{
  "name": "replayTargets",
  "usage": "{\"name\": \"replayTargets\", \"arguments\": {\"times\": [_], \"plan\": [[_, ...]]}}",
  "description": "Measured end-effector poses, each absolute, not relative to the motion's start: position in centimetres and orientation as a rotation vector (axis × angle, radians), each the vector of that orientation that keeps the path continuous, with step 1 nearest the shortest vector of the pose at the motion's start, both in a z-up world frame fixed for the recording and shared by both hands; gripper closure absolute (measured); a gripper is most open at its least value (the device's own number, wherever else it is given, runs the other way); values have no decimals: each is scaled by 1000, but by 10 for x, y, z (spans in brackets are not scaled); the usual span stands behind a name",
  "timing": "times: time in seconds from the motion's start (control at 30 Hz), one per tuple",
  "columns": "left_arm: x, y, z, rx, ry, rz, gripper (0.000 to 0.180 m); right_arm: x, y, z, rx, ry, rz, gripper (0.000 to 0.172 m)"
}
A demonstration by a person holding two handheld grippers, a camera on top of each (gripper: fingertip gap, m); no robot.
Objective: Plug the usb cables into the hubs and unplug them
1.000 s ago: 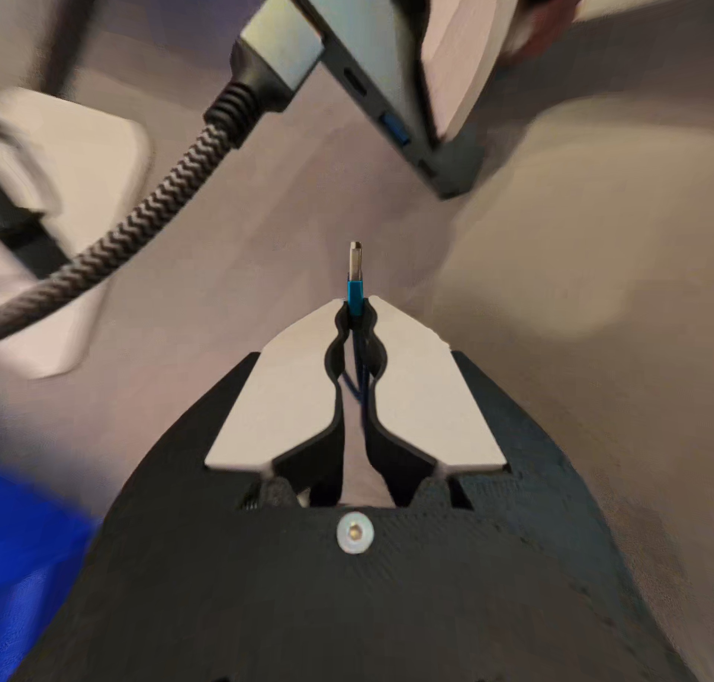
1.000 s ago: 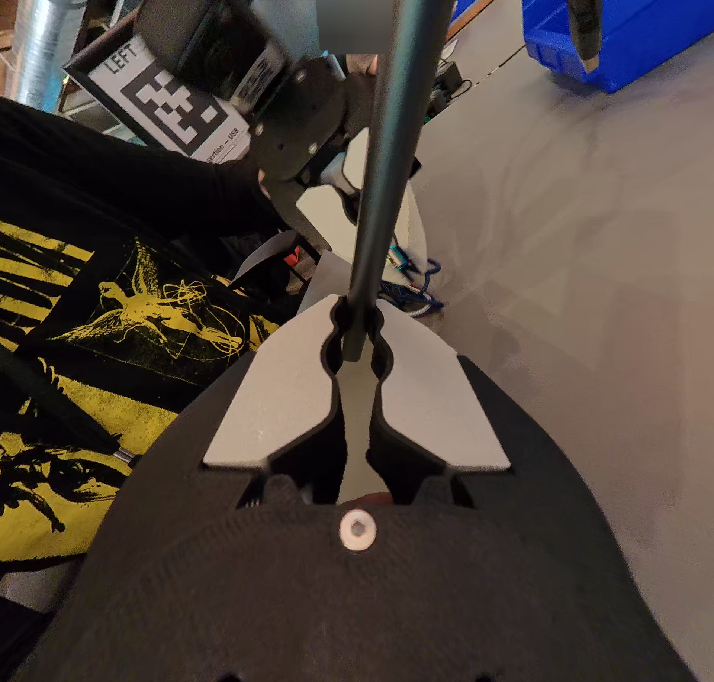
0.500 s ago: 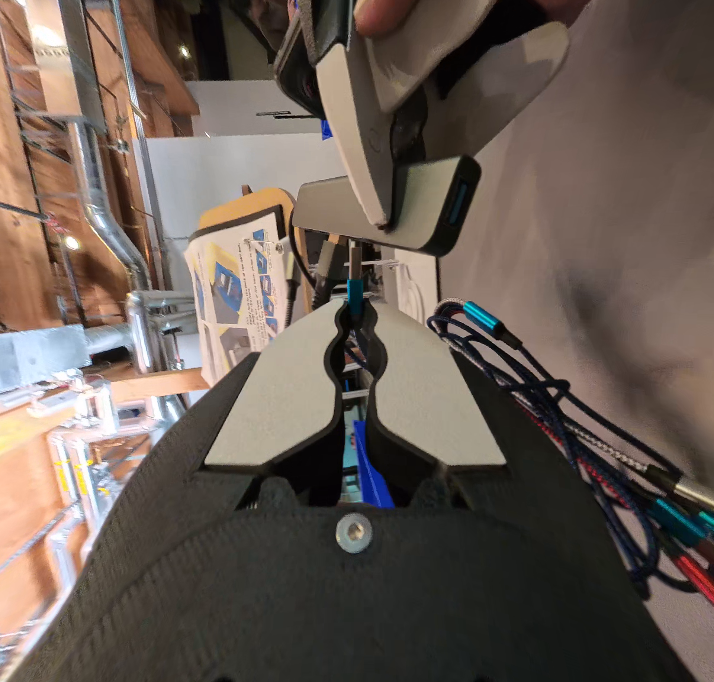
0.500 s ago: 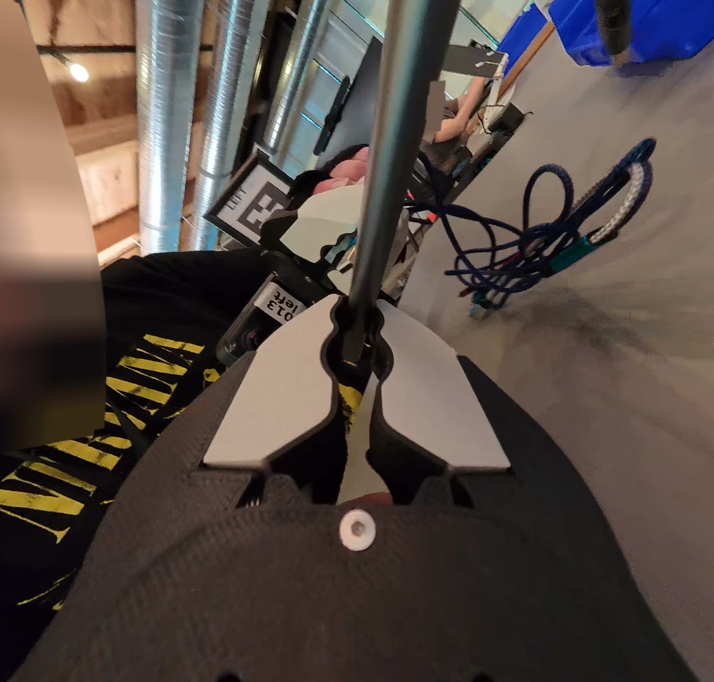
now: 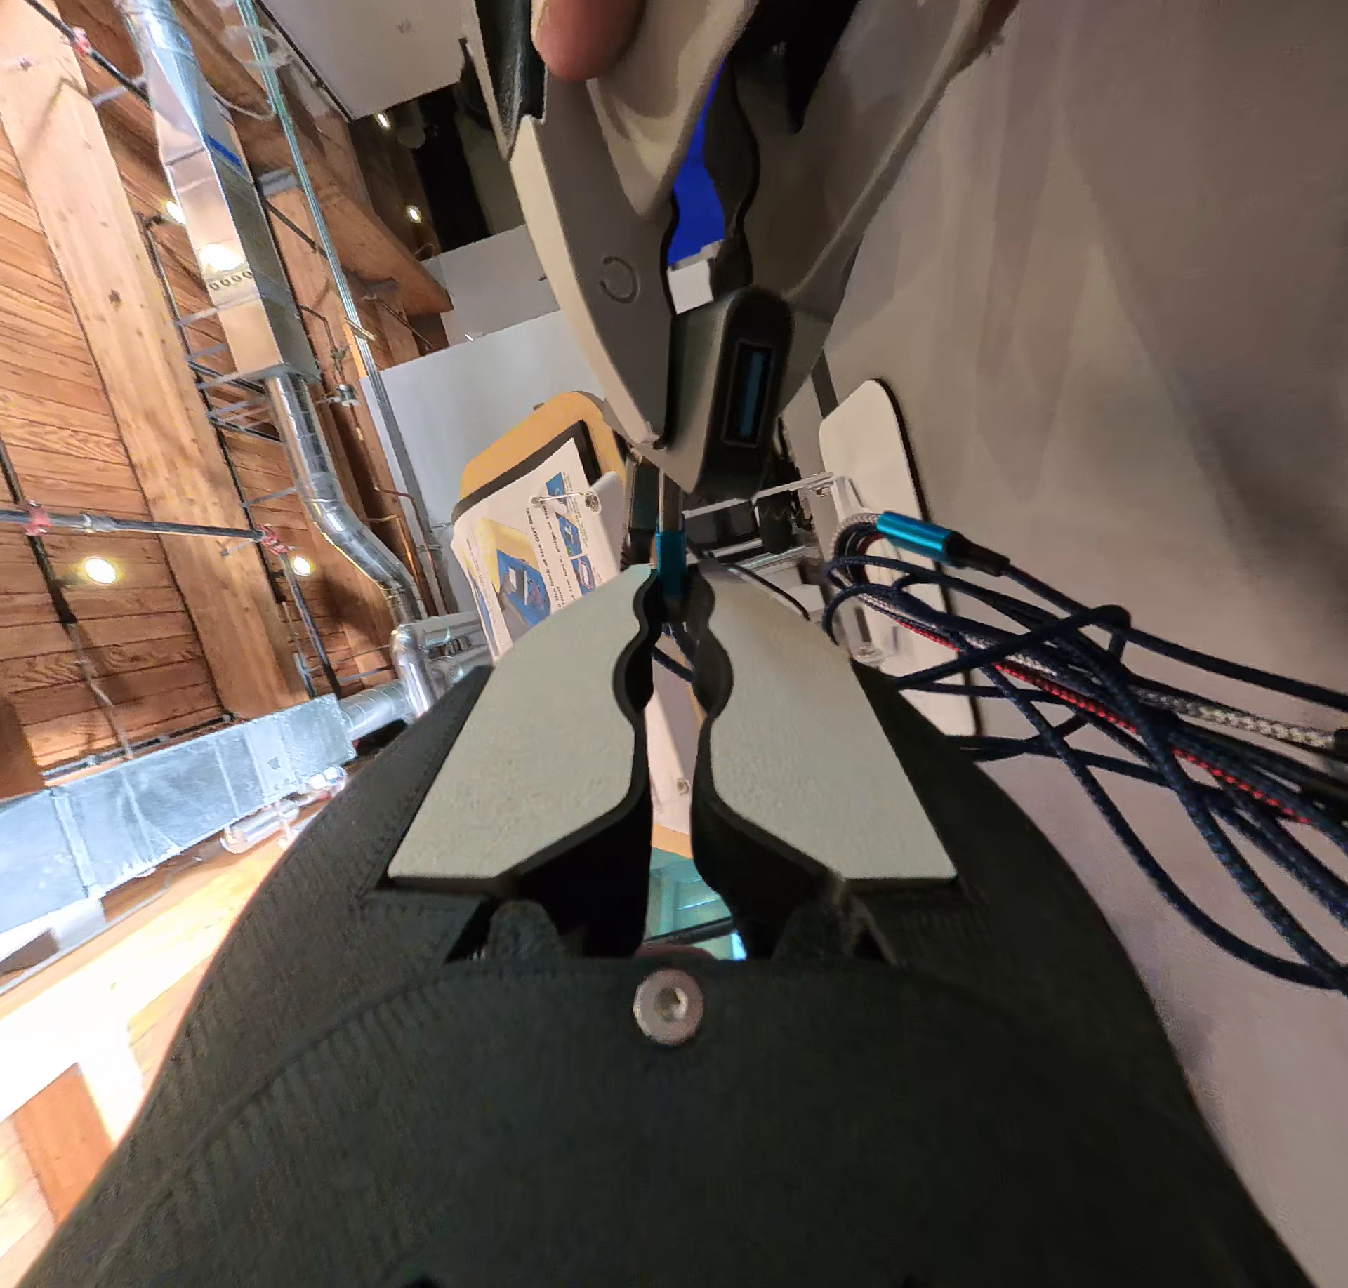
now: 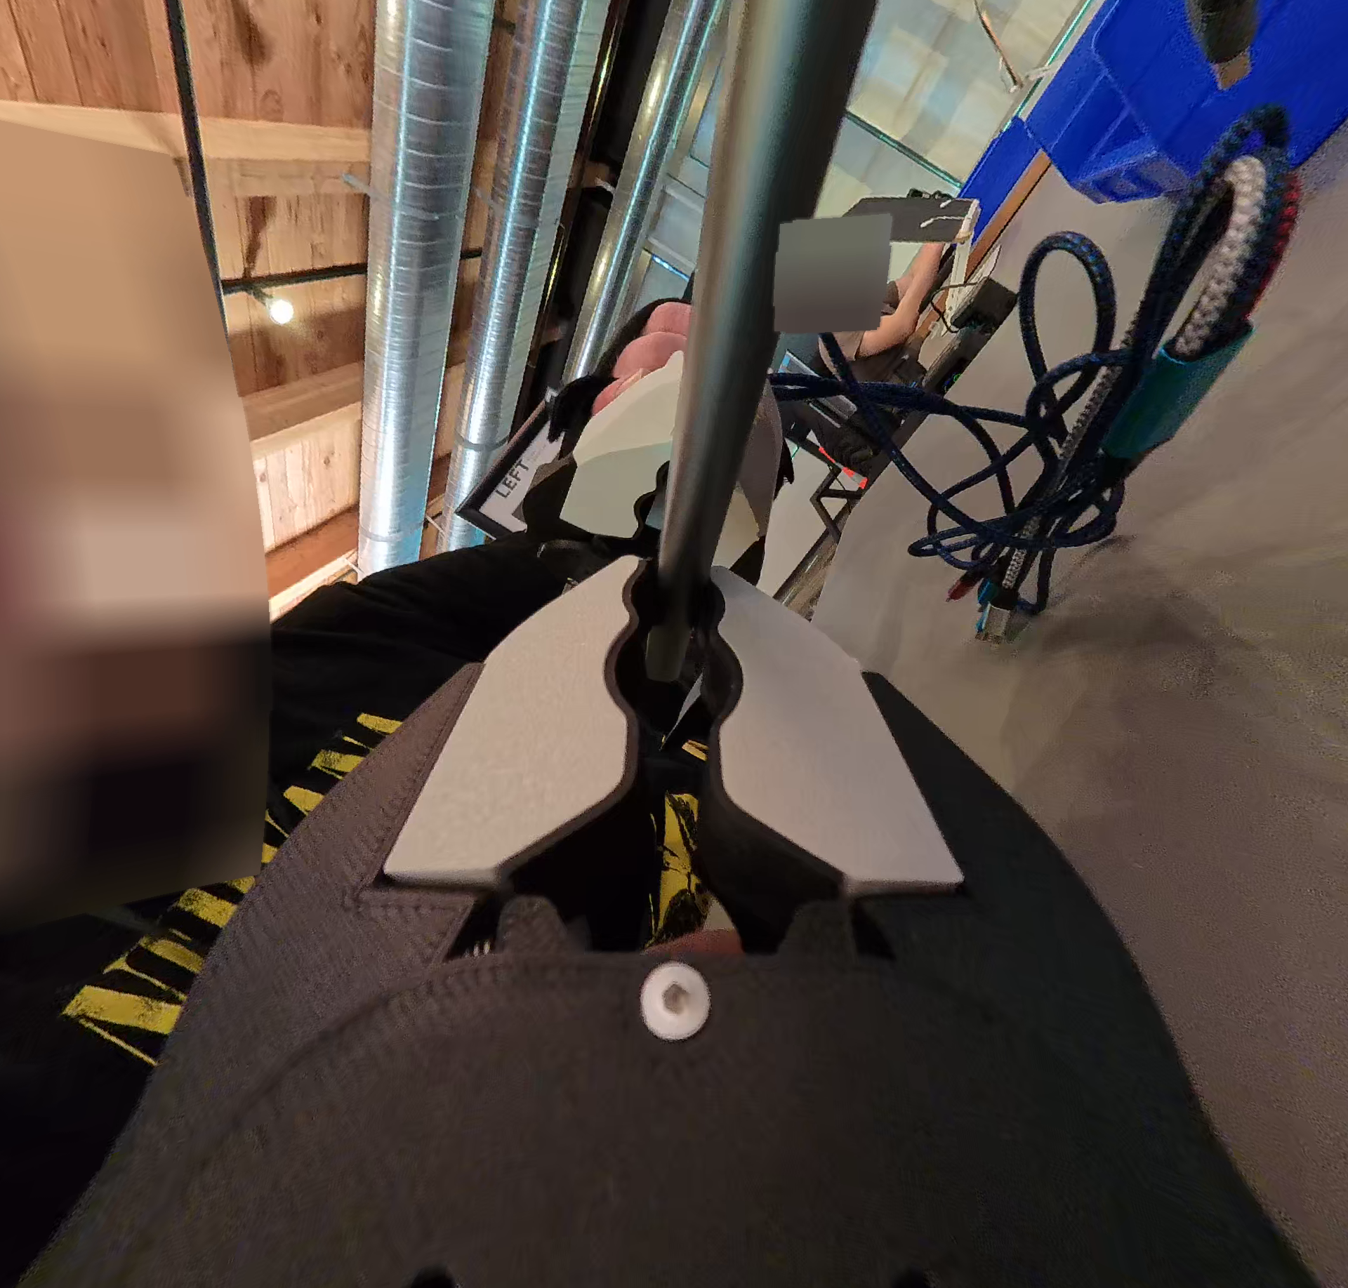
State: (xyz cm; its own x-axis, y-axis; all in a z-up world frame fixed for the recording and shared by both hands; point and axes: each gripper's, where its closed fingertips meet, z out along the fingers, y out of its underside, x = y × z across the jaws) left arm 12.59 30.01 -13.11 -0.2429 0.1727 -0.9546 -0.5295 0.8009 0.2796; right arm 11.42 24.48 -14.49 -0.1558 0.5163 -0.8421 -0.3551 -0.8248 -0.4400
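Left hand-held gripper (image 5: 672,591) is nearly closed, both pads pinching the blue-sleeved USB plug (image 5: 669,560), whose metal tip points up at the underside of the hub (image 5: 737,385). Right hand-held gripper (image 6: 675,600) is narrow too, clamped on that grey hub (image 6: 737,305), held in the air above the desk (image 6: 1094,742). The hub is slim and dark grey, with a blue-tongued port on its end. A tangle of braided cables (image 5: 1094,706) lies on the desk. Printed tags show, partly hidden.
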Motion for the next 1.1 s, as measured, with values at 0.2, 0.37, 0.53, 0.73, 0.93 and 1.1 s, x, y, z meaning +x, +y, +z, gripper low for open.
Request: {"name": "replayTargets", "arguments": {"times": [0.2,0.37,0.53,0.73,0.93,1.1], "plan": [[130,301,-126,-173,1695,736,175,117,248,-142,-1505,-121,2079,162],[131,298,-125,-156,1698,761,175,117,249,-139,-1483,-91,2087,162],[132,290,-125,-179,1718,733,176,101,239,-135,-1481,-196,2125,163],[128,286,-131,-164,1759,705,176,87,236,-134,-1496,-220,2114,159],[125,289,-126,-207,1747,660,175,90,241,-126,-1447,-198,2093,157],[123,288,-123,-249,1714,641,175,93,240,-124,-1436,-196,2099,156]]}}
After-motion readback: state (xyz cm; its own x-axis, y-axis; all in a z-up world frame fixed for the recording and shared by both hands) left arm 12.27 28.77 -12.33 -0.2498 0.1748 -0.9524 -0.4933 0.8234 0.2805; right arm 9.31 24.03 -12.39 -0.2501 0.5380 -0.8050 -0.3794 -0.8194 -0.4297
